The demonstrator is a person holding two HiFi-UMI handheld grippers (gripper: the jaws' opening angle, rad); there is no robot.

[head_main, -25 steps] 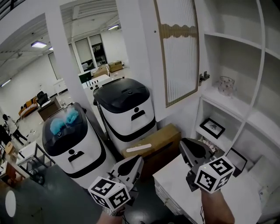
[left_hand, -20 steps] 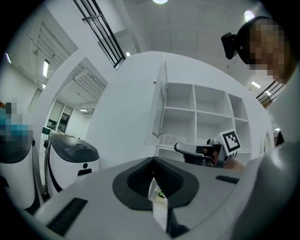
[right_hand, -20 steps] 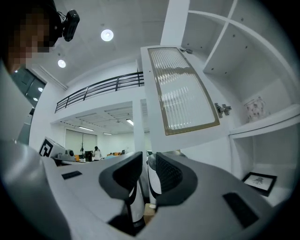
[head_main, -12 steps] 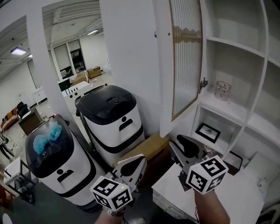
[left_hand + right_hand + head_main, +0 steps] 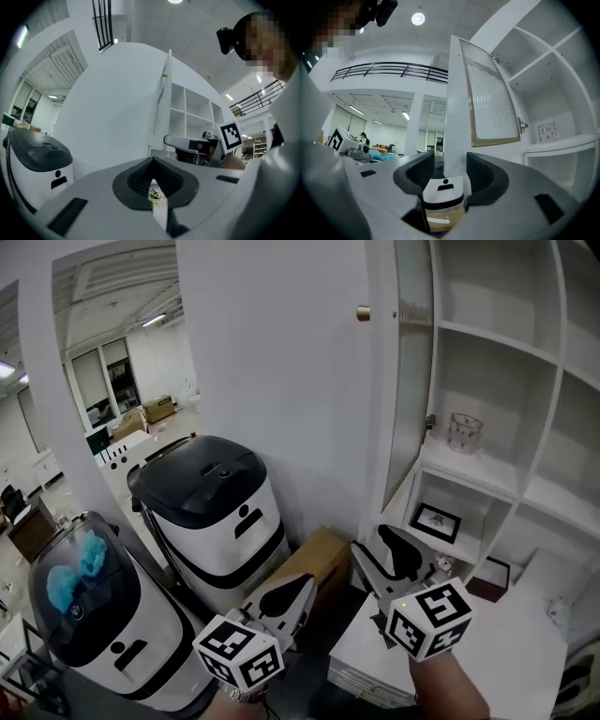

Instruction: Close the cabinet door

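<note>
Step in hand is the reach: the right gripper [image 5: 371, 544], jaws just opening and empty, hangs below the open cabinet door [image 5: 412, 381]. The left gripper [image 5: 302, 585] is clenched. Next, push the door shut.

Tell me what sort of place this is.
Likely an open-plan office or robotics lab: a white shelving cabinet with a ribbed-glass door, a white machine with a black lid, and a railed mezzanine over a wide hall.
</note>
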